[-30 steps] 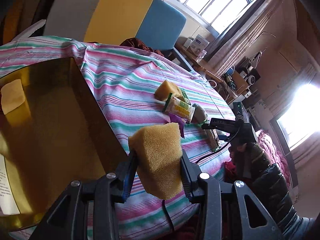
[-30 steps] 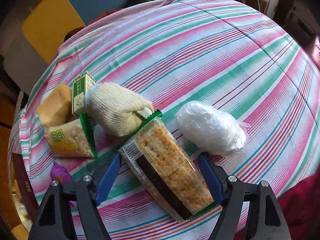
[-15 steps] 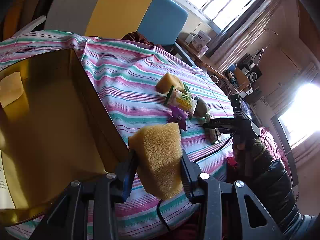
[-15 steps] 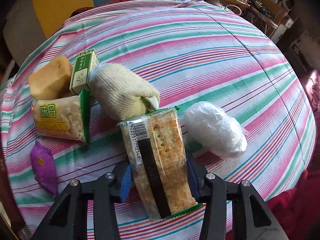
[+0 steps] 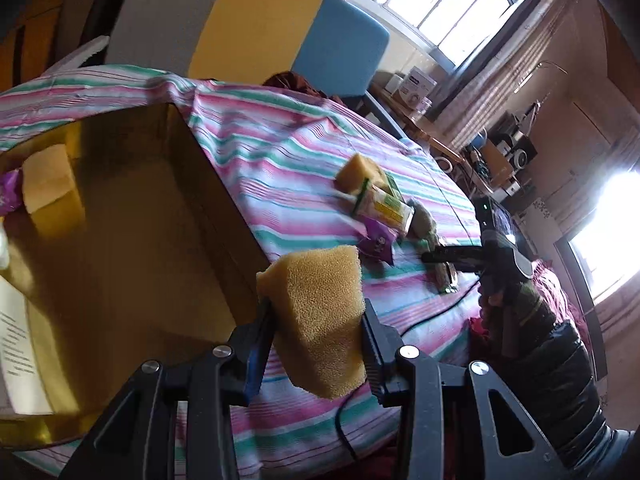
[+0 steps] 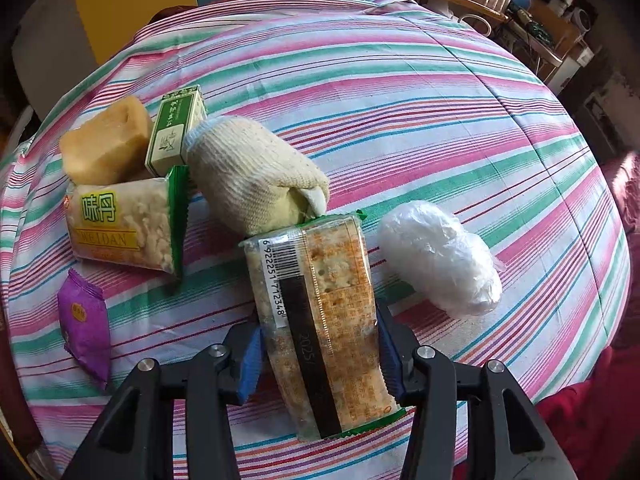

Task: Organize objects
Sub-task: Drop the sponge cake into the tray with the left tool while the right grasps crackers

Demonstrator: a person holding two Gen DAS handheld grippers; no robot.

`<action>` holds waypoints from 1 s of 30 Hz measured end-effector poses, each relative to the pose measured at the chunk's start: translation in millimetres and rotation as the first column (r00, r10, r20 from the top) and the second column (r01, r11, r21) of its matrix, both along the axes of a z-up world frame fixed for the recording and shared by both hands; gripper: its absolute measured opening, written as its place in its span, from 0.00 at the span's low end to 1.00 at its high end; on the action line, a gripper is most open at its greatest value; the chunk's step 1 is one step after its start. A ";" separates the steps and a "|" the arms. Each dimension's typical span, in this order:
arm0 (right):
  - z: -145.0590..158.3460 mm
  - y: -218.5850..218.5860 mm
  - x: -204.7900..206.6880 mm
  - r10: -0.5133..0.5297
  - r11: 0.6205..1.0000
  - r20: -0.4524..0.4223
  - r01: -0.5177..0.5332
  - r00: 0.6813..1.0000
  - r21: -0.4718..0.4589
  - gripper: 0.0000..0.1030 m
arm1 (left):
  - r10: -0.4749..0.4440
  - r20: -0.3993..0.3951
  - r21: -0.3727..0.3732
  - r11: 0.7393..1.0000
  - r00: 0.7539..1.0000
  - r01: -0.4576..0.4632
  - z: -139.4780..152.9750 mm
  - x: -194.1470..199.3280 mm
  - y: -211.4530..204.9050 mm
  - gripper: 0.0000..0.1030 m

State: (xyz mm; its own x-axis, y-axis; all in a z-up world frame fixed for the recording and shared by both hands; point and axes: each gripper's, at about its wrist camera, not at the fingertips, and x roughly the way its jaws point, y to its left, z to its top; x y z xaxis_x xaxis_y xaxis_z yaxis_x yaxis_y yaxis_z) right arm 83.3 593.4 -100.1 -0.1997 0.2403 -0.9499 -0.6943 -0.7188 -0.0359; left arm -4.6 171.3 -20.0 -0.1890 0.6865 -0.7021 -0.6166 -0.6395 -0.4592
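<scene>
between right gripper (image 6: 320, 354) fingers: cracker packet (image 6: 320, 312) on counter (image 6: 400, 100), long axis along fingers, jaws easing open, pads at its sides. left gripper (image 5: 318, 334) clamped sponge (image 5: 320, 316) beside box (image 5: 224, 216), box lay left.

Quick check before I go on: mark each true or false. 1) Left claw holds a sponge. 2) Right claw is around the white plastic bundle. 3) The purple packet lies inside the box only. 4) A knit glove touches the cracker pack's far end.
1) True: the left claw is shut on the sponge.
2) False: the right claw is around the cracker pack; the white plastic bundle lies beside it.
3) False: a purple packet lies on the striped cloth.
4) True: the knit glove touches it.
</scene>
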 end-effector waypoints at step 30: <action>5.8 -6.4 3.5 0.032 0.999 0.008 -0.032 0.999 0.034 0.49 | 0.367 0.026 -0.340 0.878 0.930 -0.337 -57.2 -174.9 -99.9 0.42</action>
State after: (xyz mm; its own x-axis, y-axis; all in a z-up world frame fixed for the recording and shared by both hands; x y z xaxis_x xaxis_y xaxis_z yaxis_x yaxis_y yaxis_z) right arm 86.9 587.0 -94.4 -0.2005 0.2666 -0.9427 -0.6707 -0.7387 -0.0662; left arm -179.5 71.3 -77.3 -0.3033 0.3180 -0.8983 -0.2899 -0.9288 -0.2309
